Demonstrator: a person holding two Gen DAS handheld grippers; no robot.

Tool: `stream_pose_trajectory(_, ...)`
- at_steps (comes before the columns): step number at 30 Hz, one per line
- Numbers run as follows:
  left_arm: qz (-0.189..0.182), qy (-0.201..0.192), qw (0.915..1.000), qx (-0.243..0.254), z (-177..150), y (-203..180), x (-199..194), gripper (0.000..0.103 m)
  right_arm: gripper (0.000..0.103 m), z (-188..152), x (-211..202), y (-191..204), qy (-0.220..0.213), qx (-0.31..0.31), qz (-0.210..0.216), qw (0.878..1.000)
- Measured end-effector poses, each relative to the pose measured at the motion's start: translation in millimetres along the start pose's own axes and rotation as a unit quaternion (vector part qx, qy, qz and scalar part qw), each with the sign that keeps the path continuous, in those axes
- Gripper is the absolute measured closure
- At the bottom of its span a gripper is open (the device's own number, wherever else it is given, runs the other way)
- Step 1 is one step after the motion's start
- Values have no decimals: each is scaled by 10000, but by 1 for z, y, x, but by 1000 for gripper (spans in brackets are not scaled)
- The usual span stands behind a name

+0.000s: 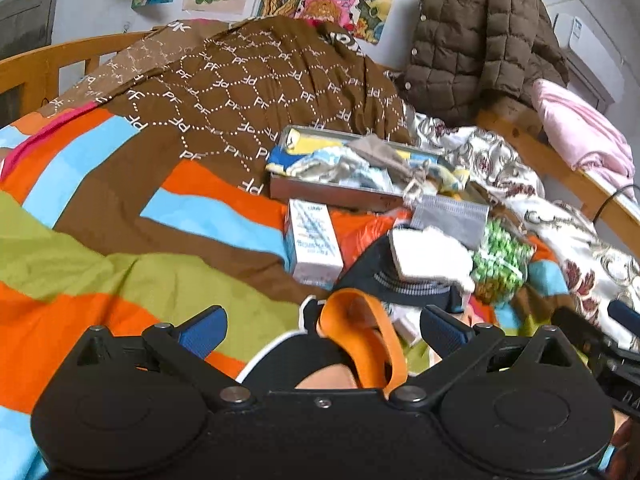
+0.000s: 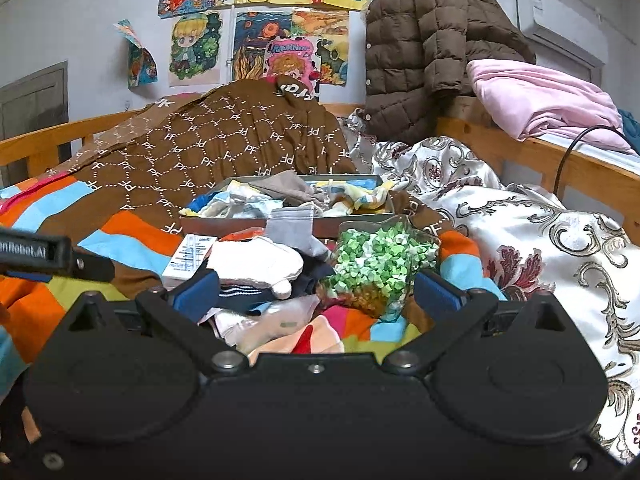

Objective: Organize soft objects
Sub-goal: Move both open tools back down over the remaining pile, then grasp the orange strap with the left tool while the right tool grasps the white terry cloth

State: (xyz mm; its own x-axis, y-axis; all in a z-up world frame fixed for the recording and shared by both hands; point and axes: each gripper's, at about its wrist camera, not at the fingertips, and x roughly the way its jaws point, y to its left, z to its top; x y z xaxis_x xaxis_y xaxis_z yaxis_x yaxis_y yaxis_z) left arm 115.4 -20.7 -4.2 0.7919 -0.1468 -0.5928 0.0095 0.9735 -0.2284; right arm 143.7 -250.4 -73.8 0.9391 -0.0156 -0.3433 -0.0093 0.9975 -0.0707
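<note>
both grippers hang over the bed with jaws spread wide, holding nothing: the left gripper (image 1: 324,326) above an orange strap (image 1: 362,332), the right gripper (image 2: 316,290) above the loose sock pile (image 2: 256,264) at frame centre. the metal tray (image 2: 280,224) of sorted socks sits just beyond. risk: jaws closing low could catch the bag of green paper stars (image 2: 376,268) or the quilt beside the socks.

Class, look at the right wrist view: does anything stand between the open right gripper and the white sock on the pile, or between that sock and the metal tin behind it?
Nothing blocks the right gripper from the white sock, which lies on top of the pile. Between the sock and the metal tin, a grey sock drapes over the tin's near wall, so lift over it.
</note>
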Motion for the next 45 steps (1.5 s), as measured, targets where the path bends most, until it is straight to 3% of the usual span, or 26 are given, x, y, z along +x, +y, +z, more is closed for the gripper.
stream_pose_trajectory(15, 149, 233, 9994, 230, -18, 1, 6, 1, 1, -6, 7, 0, 132, 46, 45, 9999)
stream_pose_trajectory(27, -31, 377, 9975, 604, -26, -1, 6, 1, 1, -12, 18, 0, 399, 80, 14, 9992)
stream_pose_trajectory(39, -802, 384, 9819, 1675, -7, 1, 7, 1, 1, -19, 30, 8, 551, -215, 110, 9982)
stream_pose_trajectory(45, -1148, 527, 9689, 2128, 8, 13, 14, 1, 1, -18, 41, 18, 600, -677, 391, 9951)
